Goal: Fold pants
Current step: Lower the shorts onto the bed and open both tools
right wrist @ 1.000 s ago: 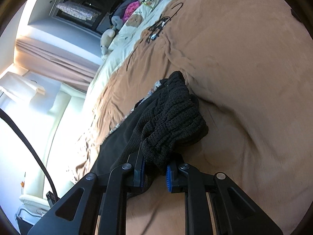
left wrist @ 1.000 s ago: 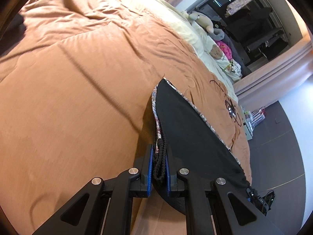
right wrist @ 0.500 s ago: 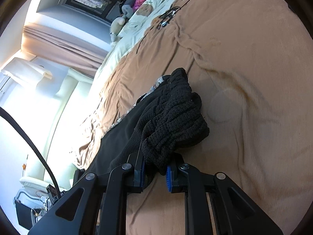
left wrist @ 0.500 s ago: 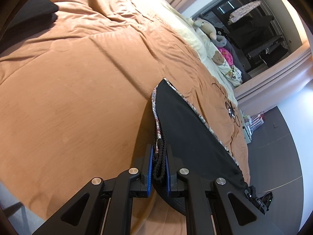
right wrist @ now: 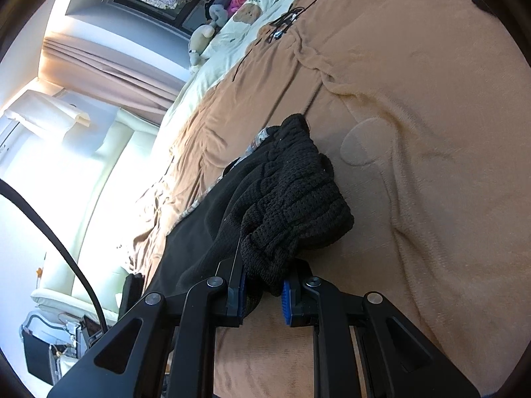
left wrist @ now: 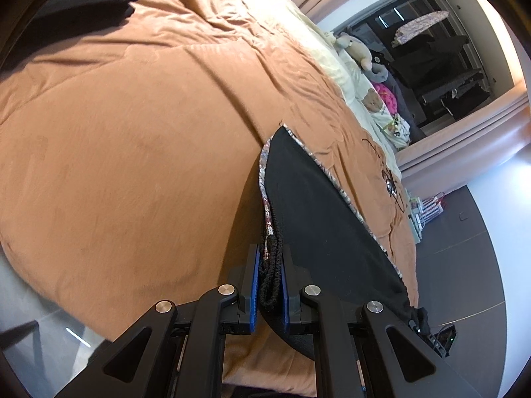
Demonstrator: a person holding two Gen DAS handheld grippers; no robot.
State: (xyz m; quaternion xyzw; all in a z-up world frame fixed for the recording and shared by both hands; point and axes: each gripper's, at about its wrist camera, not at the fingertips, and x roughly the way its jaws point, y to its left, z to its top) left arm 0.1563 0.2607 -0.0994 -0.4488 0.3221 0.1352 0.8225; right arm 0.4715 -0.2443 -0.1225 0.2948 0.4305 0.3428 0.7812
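**Pants lifted at both ends, view swung over the bed**

Swinging leftward since a second ago, my left wrist view now takes in the near edge of the bed and a dark folded garment (left wrist: 83,3) at the far corner, while the grip itself has not changed. My left gripper (left wrist: 269,282) is closed tight on the ribbed black knit waistband of the black fabric pants (left wrist: 318,219), the blue pads (left wrist: 254,282) pressed against the cord-like edge. From there the pants stretch taut, away over the rust-orange quilted bed cover (left wrist: 132,132), with a patterned lining strip (left wrist: 265,179) showing along their edge.

On the right wrist view, my right gripper (right wrist: 264,290) is clamped, less narrowly, on a thick bunch of the same pants (right wrist: 292,195); the knit band piles up above the jaws, and the smooth black cloth runs off to the left across the cover (right wrist: 431,132).

Stuffed toys (left wrist: 358,49) and a cream bear-print pillow (right wrist: 245,16) lie at the far end of the bed. A tangle of black cable (right wrist: 282,23) rests on the cover near them.
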